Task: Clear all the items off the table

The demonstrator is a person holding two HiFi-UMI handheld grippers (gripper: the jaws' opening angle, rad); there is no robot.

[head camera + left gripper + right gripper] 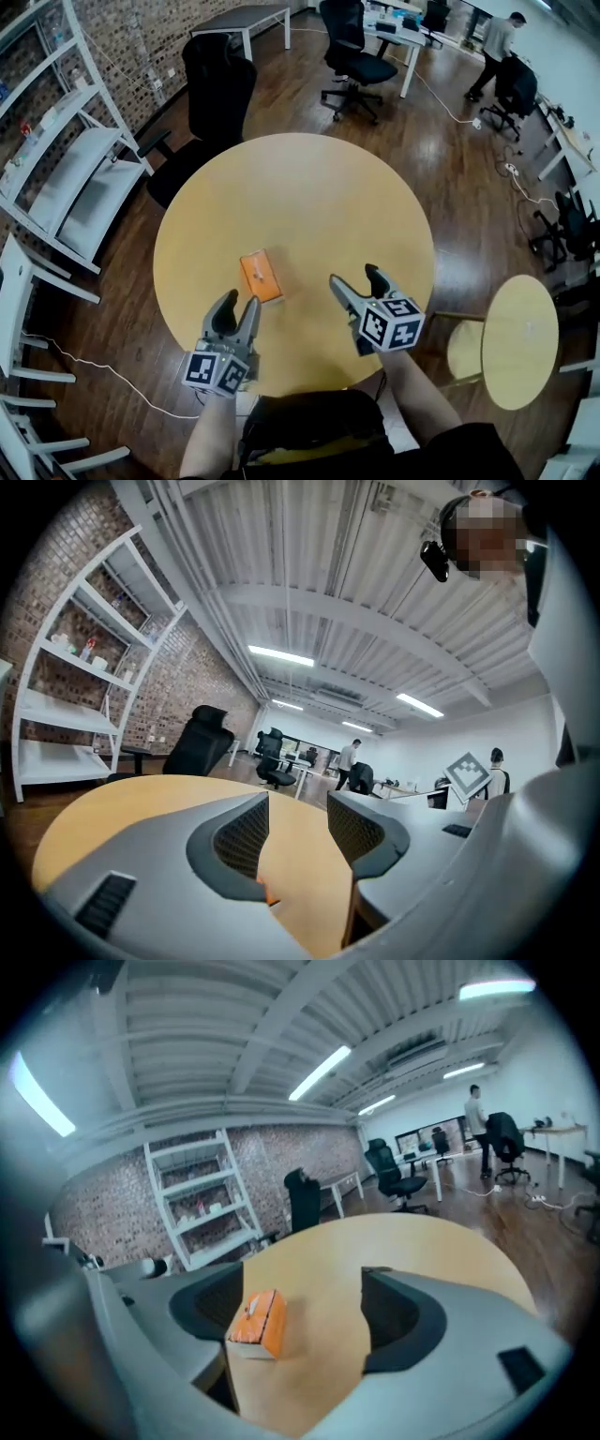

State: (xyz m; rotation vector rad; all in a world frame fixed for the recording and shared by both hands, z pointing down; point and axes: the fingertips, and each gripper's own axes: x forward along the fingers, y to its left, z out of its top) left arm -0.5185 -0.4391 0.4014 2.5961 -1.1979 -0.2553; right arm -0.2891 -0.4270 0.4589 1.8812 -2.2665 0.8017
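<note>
Your left gripper (pixel 240 302) is at the near edge of the round table (pixel 309 187) with its fingers a little way apart. In the left gripper view (pixel 298 808) only bare tabletop shows in the narrow gap between the ribbed pads, so nothing is clamped there. The orange box (pixel 262 277) lies flat on the table just ahead of those fingertips and slightly to their right; in that same view it shows only as an orange sliver (pixel 265 890) low against the inner edge of the left finger, and you cannot tell from it whether finger and box touch. Your right gripper (pixel 354 277) is beside it, also over the near part of the table, and its fingers stand wide apart on nothing. In the right gripper view (pixel 305 1274) the box (pixel 255 1324) lies in front of the left finger rather than between the two pads, clear of the right finger, with open tabletop filling the rest of the gap. The box is the only item on the table (it lies between your two grippers, nearer the left one). Beyond the fingertips, past the table's far edge, stands a black office chair (pixel 217 89), with white shelving (pixel 66 159) to its left.
</note>
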